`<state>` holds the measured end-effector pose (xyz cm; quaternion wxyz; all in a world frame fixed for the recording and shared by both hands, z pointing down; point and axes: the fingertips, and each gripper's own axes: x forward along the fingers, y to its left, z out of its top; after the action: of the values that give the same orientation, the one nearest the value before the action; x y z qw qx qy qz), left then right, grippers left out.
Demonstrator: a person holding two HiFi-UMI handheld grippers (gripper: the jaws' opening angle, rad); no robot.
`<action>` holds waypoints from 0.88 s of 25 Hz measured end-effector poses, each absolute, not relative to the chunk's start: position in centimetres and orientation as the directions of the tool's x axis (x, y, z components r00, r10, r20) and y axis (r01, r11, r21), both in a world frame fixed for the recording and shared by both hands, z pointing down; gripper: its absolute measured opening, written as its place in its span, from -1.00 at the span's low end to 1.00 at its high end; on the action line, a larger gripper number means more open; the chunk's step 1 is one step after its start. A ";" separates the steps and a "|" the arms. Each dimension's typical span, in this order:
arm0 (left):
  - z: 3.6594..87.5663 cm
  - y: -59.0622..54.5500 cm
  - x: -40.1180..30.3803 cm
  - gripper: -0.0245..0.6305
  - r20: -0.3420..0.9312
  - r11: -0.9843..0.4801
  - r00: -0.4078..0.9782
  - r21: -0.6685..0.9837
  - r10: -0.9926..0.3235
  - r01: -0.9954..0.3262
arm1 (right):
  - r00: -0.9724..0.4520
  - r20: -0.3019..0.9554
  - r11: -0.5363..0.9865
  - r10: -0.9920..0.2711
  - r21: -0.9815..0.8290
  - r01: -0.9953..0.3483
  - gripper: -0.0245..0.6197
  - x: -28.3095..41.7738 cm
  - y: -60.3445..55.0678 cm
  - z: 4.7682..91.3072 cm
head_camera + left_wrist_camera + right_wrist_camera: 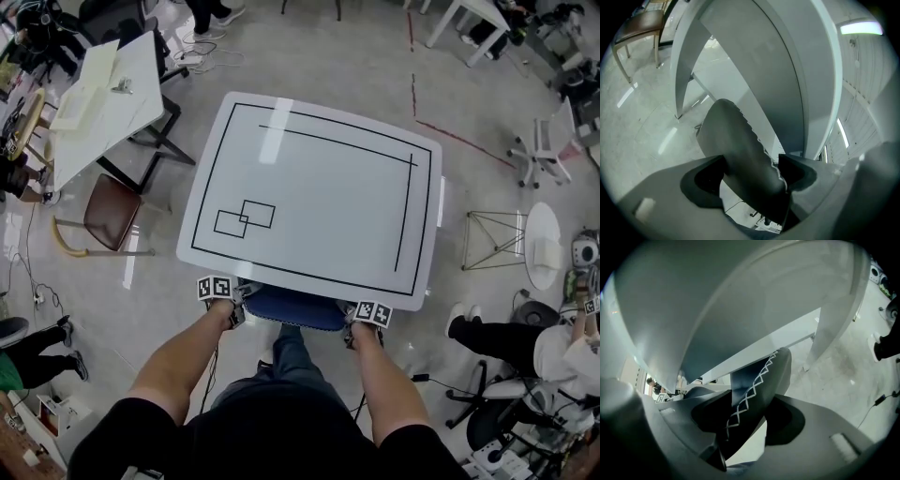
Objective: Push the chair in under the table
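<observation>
We hold the blue chair point(295, 307) by its backrest at the near edge of the white table point(309, 159) — the seat is out of sight beneath the top. The left gripper point(752, 168) stands wide on the left end of the backrest, which fills the gap with both pads against it. The right gripper point(747, 414) is closed narrow on the right end — along the white cross-stitched seam point(750, 394). A brown chair point(111, 211) sits well apart on the left.
</observation>
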<state>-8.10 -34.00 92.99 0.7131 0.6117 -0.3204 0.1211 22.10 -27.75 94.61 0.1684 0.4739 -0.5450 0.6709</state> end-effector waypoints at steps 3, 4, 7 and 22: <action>93.0 -33.9 -7.9 0.54 0.604 0.221 0.770 0.795 -0.204 -0.565 | -0.500 0.816 -0.366 -0.289 -0.577 -0.730 -0.15 22.3 -27.7 94.8; 93.0 -33.8 -8.0 0.54 0.606 0.226 0.769 0.794 -0.205 -0.565 | -0.503 0.816 -0.373 -0.286 -0.578 -0.726 -0.14 22.2 -27.6 94.8; 93.3 -33.9 -8.5 0.55 0.616 0.263 0.755 0.784 -0.225 -0.562 | -0.510 0.815 -0.380 -0.274 -0.579 -0.721 -0.10 22.0 -27.6 95.0; 89.2 -32.6 -10.4 0.54 0.580 0.188 0.769 0.815 -0.268 -0.549 | -0.484 0.785 -0.435 -0.386 -0.618 -0.655 -0.04 23.1 -26.9 91.8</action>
<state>-10.36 -32.56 89.21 0.6992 0.6291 -0.3244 0.1004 23.15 -26.92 91.78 0.0985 0.4982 -0.5223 0.6850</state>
